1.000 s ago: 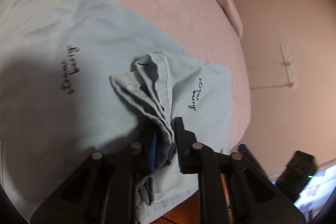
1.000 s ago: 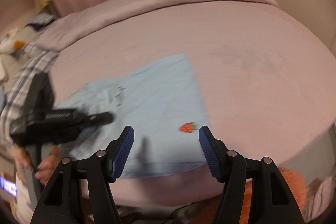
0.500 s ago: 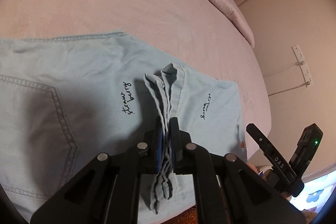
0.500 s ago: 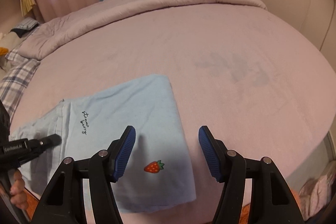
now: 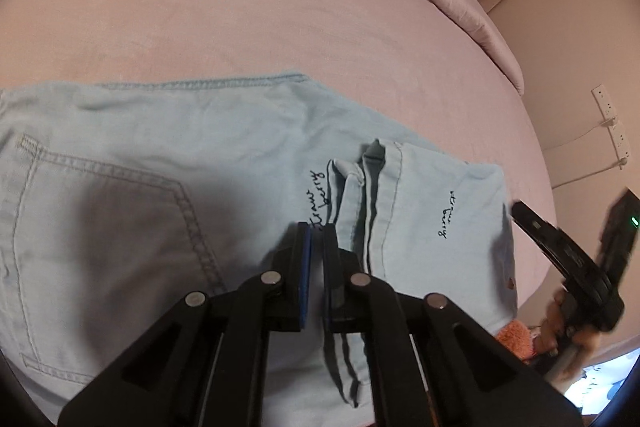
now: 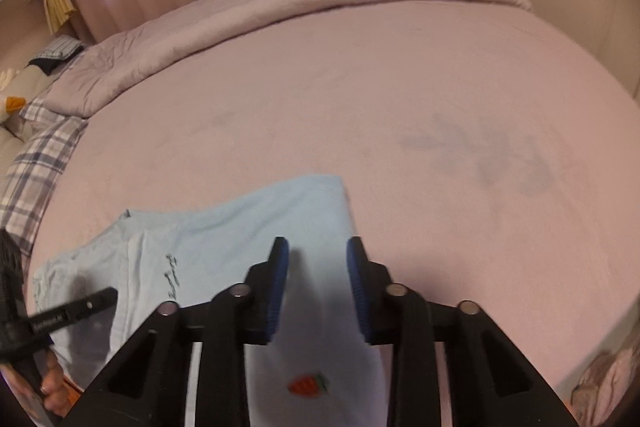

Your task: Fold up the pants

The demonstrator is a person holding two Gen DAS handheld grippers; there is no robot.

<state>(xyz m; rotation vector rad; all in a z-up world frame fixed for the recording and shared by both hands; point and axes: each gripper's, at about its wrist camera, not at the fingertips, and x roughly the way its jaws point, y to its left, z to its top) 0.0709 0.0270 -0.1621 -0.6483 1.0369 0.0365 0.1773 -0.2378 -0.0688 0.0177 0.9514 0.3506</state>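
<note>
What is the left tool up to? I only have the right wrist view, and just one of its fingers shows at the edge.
Observer: In the left wrist view the left tool is shut, with its tips over the pants next to a "straw berry" script.
Operator: Is the cloth flat there?
Observer: No. A bunched ridge of folds stands just right of its tips and runs toward the near edge.
Operator: Anything further left on the cloth?
Observer: A stitched back pocket lies flat there.
</note>
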